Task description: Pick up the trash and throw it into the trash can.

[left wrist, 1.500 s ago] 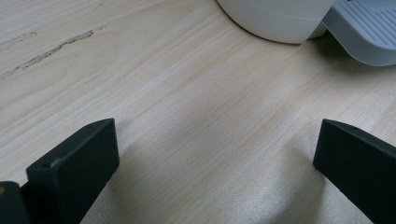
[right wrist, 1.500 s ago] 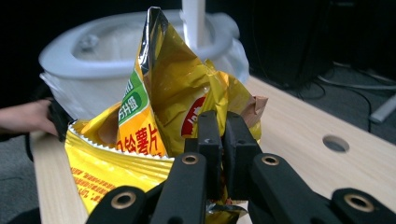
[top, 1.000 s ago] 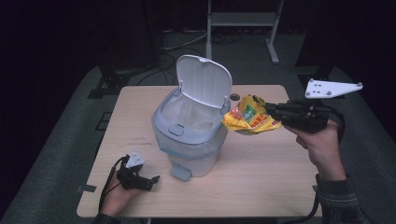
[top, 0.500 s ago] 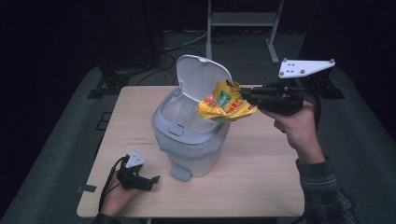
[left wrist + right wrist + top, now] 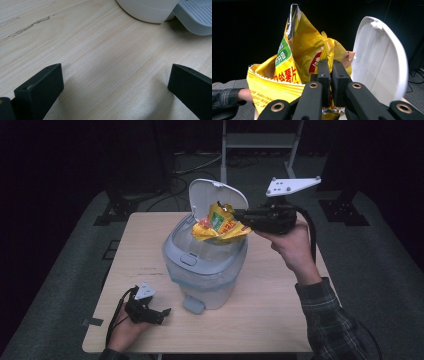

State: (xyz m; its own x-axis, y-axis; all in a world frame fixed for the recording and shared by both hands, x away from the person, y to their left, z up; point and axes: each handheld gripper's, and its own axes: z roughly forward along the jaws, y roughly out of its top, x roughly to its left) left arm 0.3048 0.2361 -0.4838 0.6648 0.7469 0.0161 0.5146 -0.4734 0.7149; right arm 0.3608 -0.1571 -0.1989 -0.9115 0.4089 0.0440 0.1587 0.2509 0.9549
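- The crumpled yellow crisp bag (image 5: 218, 224) hangs over the open mouth of the pale grey pedal bin (image 5: 206, 270), clear of its rim, pinched in the right gripper (image 5: 239, 215).
- It looks empty and very light: soft, crackly foil that folds rather than resists, slick on the outside, likely to spring open or cling once released.
- The right gripper's jaws stand nearly together on a gathered fold of the bag (image 5: 294, 65); a bunched fold is the safest hold, since a single smooth layer could slide out.
- The raised lid (image 5: 216, 199) stands just behind the bag, so room is tight there; the front of the opening is free.
- The left gripper (image 5: 159, 314) rests on the table (image 5: 280, 320), jaws wide and empty, near the bin's pedal (image 5: 193, 17), well apart from the bag.
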